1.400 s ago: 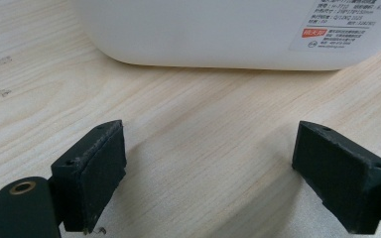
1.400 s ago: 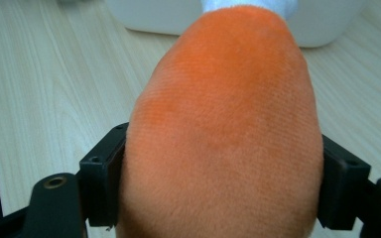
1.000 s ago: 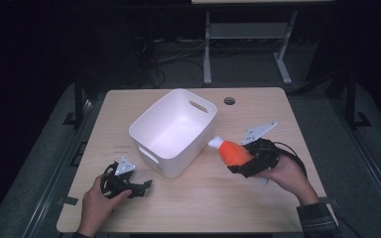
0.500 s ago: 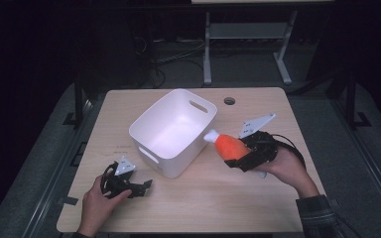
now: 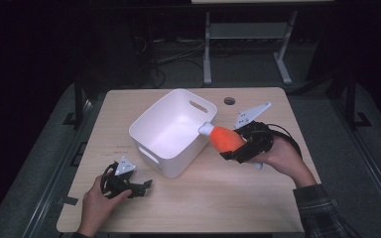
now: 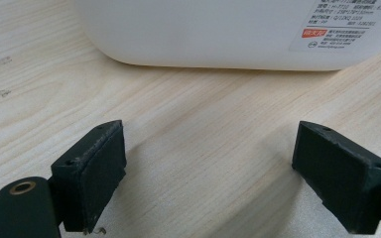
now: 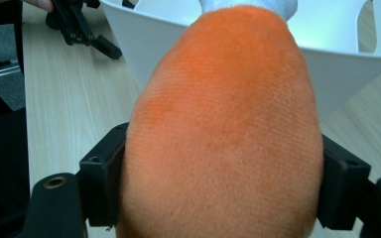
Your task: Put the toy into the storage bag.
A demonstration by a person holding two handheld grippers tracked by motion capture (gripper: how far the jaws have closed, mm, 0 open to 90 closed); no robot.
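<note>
Black left gripper rests on wooden table, jaws spread wide, nothing between, facing white bin wall. Right gripper clamps orange plush toy, white tip at bin's right rim, above tabletop.

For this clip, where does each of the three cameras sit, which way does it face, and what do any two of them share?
High view: above the person's side of the table, looking forward and down; both forearms and hands show, and the right hand-held gripper grips an orange plush toy.
Left gripper view: rides on the left hand-held gripper, facing the white bin low over the table; both jaws stand apart.
Right gripper view: looks along its jaws clamping the toy toward the bin.
Shared: all three show the bin and the tabletop.
</note>
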